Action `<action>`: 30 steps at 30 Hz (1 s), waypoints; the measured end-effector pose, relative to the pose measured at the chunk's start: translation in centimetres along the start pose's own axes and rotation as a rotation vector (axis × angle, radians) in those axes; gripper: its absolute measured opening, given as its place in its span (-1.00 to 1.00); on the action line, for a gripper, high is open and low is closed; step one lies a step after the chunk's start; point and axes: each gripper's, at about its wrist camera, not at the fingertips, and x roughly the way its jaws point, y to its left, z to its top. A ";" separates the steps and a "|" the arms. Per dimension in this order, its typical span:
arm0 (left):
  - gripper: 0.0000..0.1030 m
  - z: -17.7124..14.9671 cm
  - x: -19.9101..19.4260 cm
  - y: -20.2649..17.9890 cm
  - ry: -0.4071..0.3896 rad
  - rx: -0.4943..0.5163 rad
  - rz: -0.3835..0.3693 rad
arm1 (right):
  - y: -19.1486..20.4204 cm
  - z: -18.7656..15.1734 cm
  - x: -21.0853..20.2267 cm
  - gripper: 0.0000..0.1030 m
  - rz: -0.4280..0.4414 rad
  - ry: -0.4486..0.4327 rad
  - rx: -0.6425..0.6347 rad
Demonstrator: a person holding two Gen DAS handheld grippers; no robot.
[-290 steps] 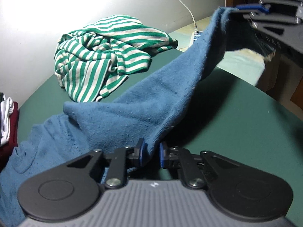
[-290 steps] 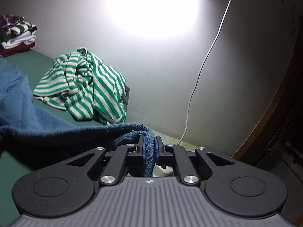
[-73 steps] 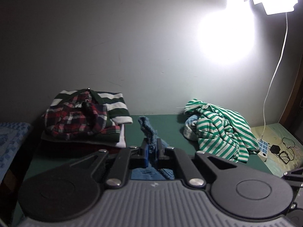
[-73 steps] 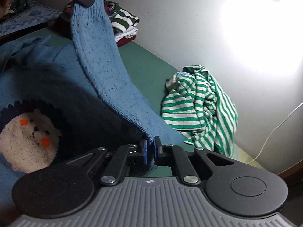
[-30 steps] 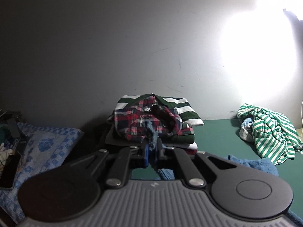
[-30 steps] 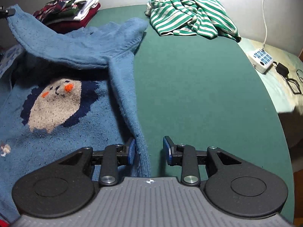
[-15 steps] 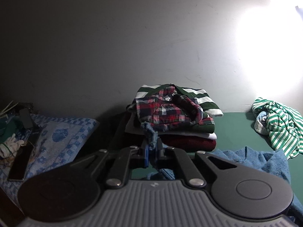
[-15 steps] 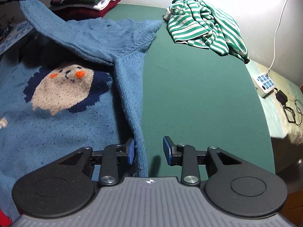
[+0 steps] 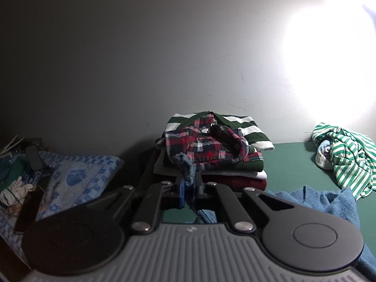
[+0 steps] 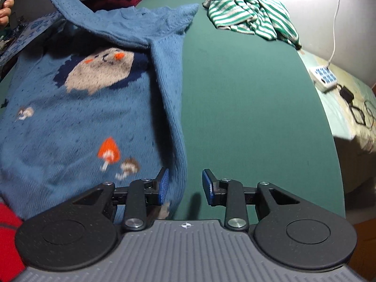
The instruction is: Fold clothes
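Observation:
A blue knitted sweater [image 10: 77, 117] with a hedgehog and mushroom pattern lies front up on the green table [image 10: 246, 98]. One sleeve [image 10: 110, 25] is pulled across the chest toward the upper left, where my left gripper [image 9: 189, 189] is shut on its cuff [image 9: 185, 166]. In the right wrist view that gripper sits at the top left corner. My right gripper [image 10: 185, 186] hovers open over the sweater's right side edge [image 10: 174, 127], which runs just inside the left pad; nothing is pinched.
A crumpled green-striped shirt [image 10: 251, 9] lies at the far end of the table. A stack of folded clothes [image 9: 213, 150] stands at the far left corner. A blue patterned cloth [image 9: 70, 183] lies left of the table; a power strip [image 10: 323, 78] with cables lies right.
My right gripper has slid down along the sweater's side edge toward the hem, staying open. The left gripper keeps hold of the cuff and has barely moved.

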 end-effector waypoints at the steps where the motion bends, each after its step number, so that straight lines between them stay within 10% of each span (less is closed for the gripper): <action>1: -0.99 0.0 0.0 0.0 0.002 0.004 -0.001 | -0.1 -0.4 -0.1 -0.39 0.016 0.006 0.024; 6: -0.99 0.0 0.0 -0.1 0.013 0.028 -0.004 | -0.2 -1.6 -0.6 -0.79 0.102 0.013 0.137; 20: -0.99 1.1 -0.4 0.5 0.010 0.029 -0.014 | 3.7 -1.7 -2.2 -0.81 0.082 -0.071 0.008; 23: -0.99 1.0 -0.3 0.7 0.019 0.025 -0.014 | 4.5 -2.2 -2.3 -0.72 0.077 -0.061 -0.046; 25: -0.99 0.9 -0.3 0.6 0.024 0.030 -0.016 | 4.5 -2.7 -2.7 -0.16 0.068 -0.058 -0.045; 30: -0.99 0.7 -0.3 0.5 0.032 0.038 -0.019 | 2.8 -4.5 -2.3 -0.24 0.090 0.019 0.070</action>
